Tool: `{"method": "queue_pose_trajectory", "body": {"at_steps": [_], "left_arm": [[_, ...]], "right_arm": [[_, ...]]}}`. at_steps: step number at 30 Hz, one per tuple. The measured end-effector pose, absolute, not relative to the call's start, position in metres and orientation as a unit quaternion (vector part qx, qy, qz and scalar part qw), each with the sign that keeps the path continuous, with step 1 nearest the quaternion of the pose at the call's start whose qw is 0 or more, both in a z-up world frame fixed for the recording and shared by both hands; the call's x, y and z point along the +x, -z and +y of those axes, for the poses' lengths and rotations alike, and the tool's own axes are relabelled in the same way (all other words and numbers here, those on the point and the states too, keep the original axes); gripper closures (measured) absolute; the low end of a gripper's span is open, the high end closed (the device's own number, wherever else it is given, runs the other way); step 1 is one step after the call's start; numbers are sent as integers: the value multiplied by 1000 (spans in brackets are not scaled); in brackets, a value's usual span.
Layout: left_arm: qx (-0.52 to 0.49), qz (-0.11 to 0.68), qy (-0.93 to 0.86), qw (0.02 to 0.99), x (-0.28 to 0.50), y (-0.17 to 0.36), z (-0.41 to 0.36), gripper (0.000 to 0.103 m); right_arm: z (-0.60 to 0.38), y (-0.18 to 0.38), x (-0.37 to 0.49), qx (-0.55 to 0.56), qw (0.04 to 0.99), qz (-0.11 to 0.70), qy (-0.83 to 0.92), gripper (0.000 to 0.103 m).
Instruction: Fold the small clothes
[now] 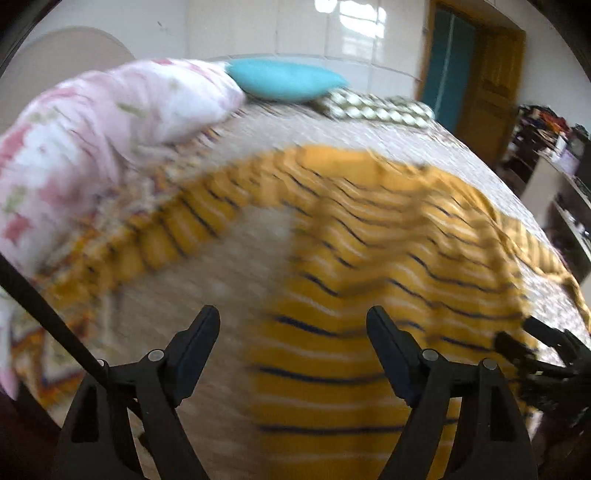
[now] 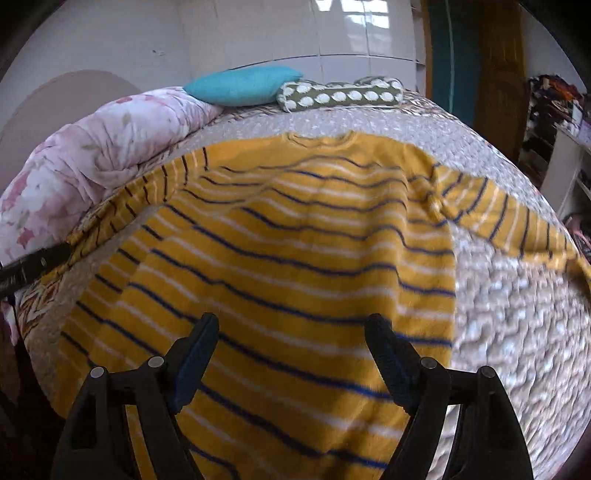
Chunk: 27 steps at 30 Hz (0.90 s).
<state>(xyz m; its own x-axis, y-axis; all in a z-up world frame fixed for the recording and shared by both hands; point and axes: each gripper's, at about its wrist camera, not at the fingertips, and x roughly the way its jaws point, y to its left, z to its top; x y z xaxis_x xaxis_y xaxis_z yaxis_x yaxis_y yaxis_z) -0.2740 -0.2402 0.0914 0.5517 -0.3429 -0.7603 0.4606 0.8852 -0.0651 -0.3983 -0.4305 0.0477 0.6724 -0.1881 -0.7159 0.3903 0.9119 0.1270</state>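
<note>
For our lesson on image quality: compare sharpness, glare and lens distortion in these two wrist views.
Left wrist view: heavy motion blur smears the striped shirt and floral quilt. Right wrist view: much sharper, shirt stripes crisp, slight blur on the bedspread at right. Both: fisheye bulges the bed, dark corners, window glare on the glossy wall.

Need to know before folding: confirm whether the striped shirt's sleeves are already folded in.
No. In the right wrist view the yellow striped shirt lies flat with both sleeves spread outward on the bedspread.
</note>
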Motion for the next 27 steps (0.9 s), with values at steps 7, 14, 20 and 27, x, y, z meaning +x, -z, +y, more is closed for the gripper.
{"method": "queue_pose_trajectory", "body": {"at_steps": [7, 14, 20, 27], "left_arm": [[91, 468, 229, 848, -316, -49, -275, 23], [116, 467, 209, 851, -331, -36, -281, 15], [114, 476, 202, 848, -331, -35, -282, 10], [125, 477, 192, 848, -333, -31, -285, 1]], "right_arm": [[-429, -43, -418, 120, 904, 365, 190, 18], [-429, -26, -420, 133, 894, 381, 195, 18], [-428, -23, -419, 126, 894, 382, 197, 18], [-426, -20, -417, 116, 888, 395, 204, 15]]}}
